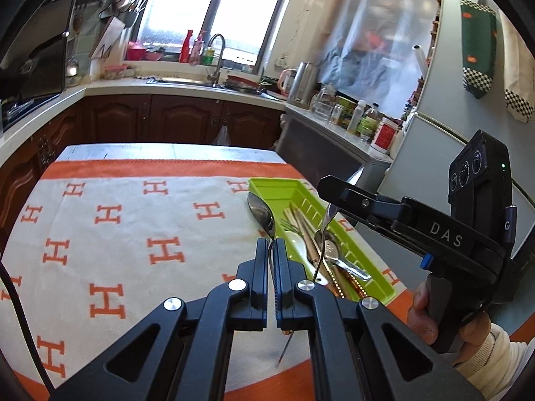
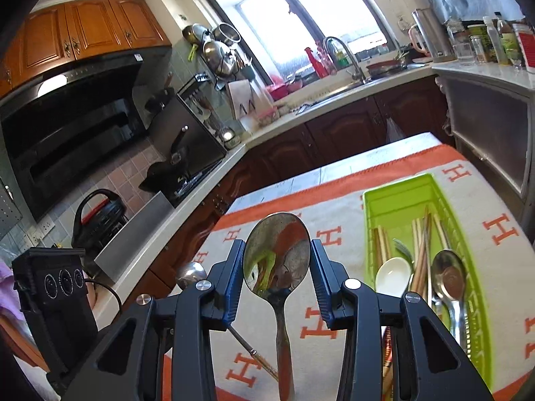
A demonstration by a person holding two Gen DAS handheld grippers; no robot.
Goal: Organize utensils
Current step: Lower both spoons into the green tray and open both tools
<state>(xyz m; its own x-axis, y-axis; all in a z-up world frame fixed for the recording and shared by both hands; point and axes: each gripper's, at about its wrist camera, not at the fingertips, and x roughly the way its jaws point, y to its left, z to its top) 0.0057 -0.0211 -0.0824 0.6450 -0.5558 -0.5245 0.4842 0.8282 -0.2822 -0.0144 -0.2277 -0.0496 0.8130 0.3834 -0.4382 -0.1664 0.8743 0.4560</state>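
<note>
Above the bench, the right claw (image 2: 277, 267) clamps the bowl of a large polished steel spoon (image 2: 276, 254). The left claw (image 1: 271, 250) is closed on the thin handle of a second steel spoon (image 1: 262, 215). Both utensils hang just beside the lime-green slotted plastic tray (image 2: 398, 197), which rests on the orange-and-white patterned cloth (image 1: 133, 234). Step in hand: carrying spoons to the tray. Next: align each over the tray, lower, release.

Glossy metal spoon (image 2: 276, 254), green plastic tray (image 2: 394, 197), woven cloth (image 1: 133, 234).
</note>
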